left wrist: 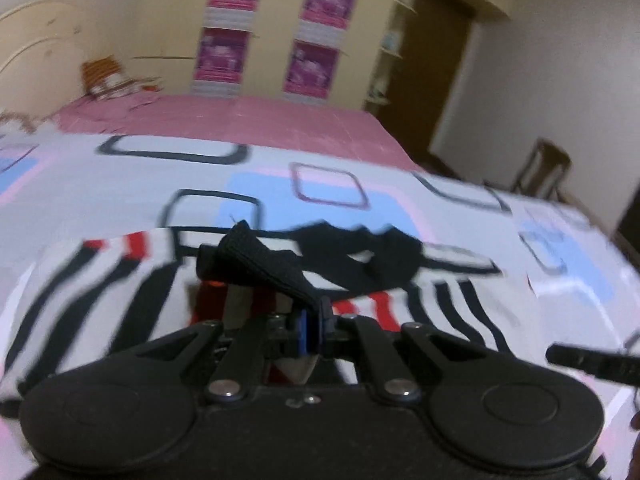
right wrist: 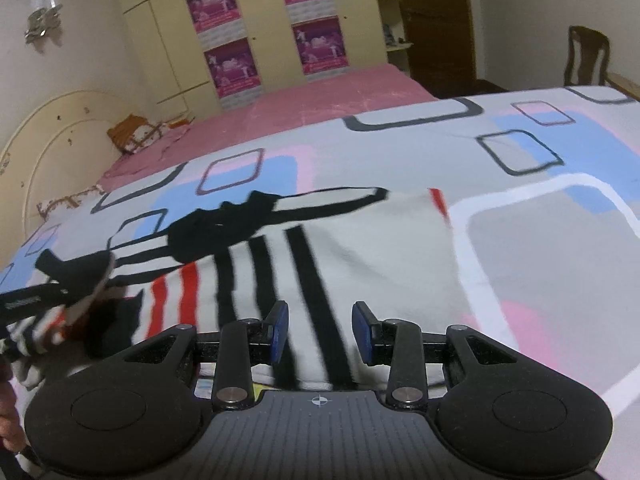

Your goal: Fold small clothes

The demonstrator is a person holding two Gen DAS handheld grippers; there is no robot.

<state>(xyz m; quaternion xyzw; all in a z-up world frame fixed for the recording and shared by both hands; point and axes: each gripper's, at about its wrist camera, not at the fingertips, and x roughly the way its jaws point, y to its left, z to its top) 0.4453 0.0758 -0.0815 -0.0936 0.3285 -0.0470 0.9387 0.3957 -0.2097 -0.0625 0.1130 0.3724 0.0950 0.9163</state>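
Observation:
A small white garment with black and red stripes lies spread on the patterned bedsheet. Its black neck trim is bunched toward the far left. My left gripper is shut on a black strap edge of the garment and holds that corner lifted off the bed; the left wrist view is blurred. From the right wrist view the left gripper shows at the left with striped cloth bunched in it. My right gripper hovers open over the garment's near edge, with nothing between its blue pads.
Beyond the patterned sheet lies a pink bedcover with a small cushion by the cream headboard. A wardrobe with purple posters stands behind. A wooden chair and a dark door are at the far right.

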